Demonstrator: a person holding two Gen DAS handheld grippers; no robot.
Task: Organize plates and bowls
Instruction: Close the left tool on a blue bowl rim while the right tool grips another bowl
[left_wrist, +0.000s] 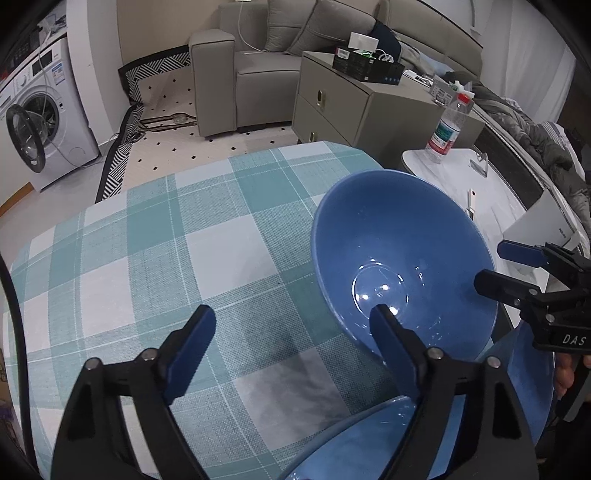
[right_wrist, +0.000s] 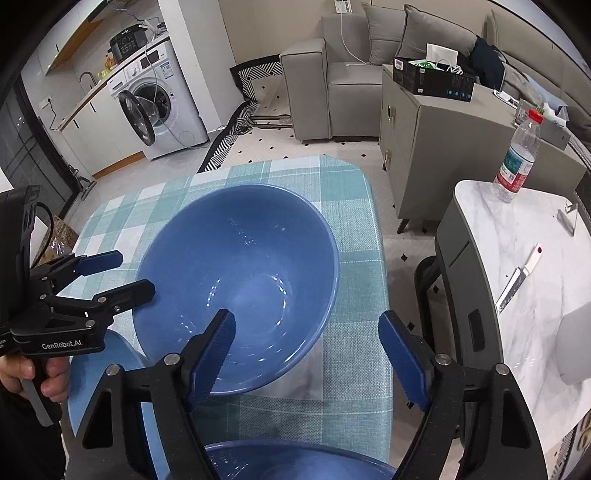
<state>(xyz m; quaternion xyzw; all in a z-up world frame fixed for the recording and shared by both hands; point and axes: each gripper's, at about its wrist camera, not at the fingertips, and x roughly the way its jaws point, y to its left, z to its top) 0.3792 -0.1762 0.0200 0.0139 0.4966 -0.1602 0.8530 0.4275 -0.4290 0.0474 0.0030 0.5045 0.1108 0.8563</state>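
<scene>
Both my grippers are up over the checked tabletop (left_wrist: 155, 236), and both sets of fingers stand wide apart, holding nothing. My left gripper (left_wrist: 291, 347) has its right-hand finger over the near rim of the big blue bowl (left_wrist: 402, 258); its other finger is out over bare cloth. From the right wrist view the same big blue bowl (right_wrist: 240, 284) sits straight ahead of my right gripper (right_wrist: 306, 350), the left-hand finger overlapping its near wall, the right-hand finger hanging over the tabletop's edge. The bowl looks tilted, rim higher on the far side; I can't tell what props it.

Below my fingers there's more blue: a plate (right_wrist: 114, 369) lies to the lower left, under my left gripper (right_wrist: 110, 273), and a second blue bowl's rim (right_wrist: 295, 458) curves just beneath my right fingers. Off beyond my right-hand finger, a marble side table (right_wrist: 517, 266) carries a water bottle (right_wrist: 517, 162) and a knife (right_wrist: 517, 280).
</scene>
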